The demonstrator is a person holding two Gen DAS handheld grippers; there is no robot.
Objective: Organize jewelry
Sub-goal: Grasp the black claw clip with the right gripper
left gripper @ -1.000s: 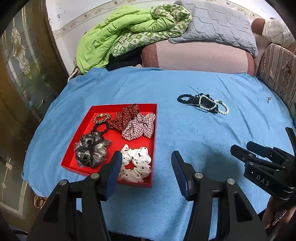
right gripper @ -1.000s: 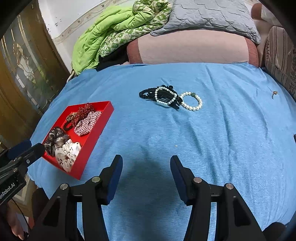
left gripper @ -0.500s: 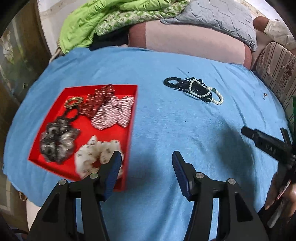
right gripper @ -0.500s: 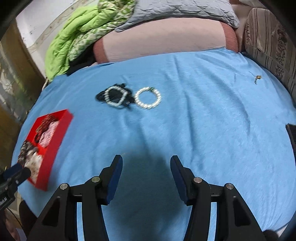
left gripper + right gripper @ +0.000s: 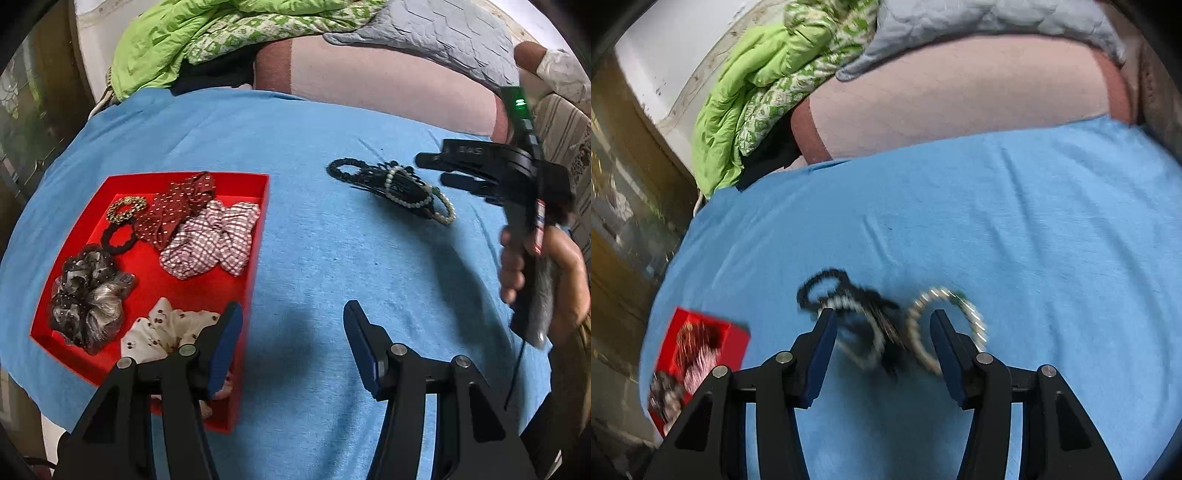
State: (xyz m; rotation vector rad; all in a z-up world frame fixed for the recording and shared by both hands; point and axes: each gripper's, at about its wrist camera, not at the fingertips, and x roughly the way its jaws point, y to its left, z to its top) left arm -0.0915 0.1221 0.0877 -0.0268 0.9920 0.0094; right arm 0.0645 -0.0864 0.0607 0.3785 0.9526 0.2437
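Observation:
A red tray (image 5: 255, 258) on the blue cloth holds several scrunchies: white spotted (image 5: 166, 328), checked (image 5: 210, 243), dark red (image 5: 177, 206), grey (image 5: 85, 295). It also shows in the right wrist view (image 5: 738, 338). A black hair claw (image 5: 391, 184) with a pearl bracelet (image 5: 441, 208) over it lies at the right. My left gripper (image 5: 291, 343) is open and empty by the tray's right rim. My right gripper (image 5: 881, 341) is open, its jaws either side of the black claw (image 5: 871, 314), with the pearl bracelet (image 5: 916, 321) just inside the right finger. It also shows in the left wrist view (image 5: 436, 170).
A pink bolster (image 5: 369, 85), a green quilt (image 5: 177, 40) and a grey pad (image 5: 443, 33) are piled behind the blue cloth (image 5: 332, 266). A glass-panelled door (image 5: 624, 221) stands at the left. A striped cushion (image 5: 569, 129) is at the right.
My right gripper has moved forward and down until the claw and pearl bracelet sit between its fingers. My left gripper has moved closer to the tray's right rim.

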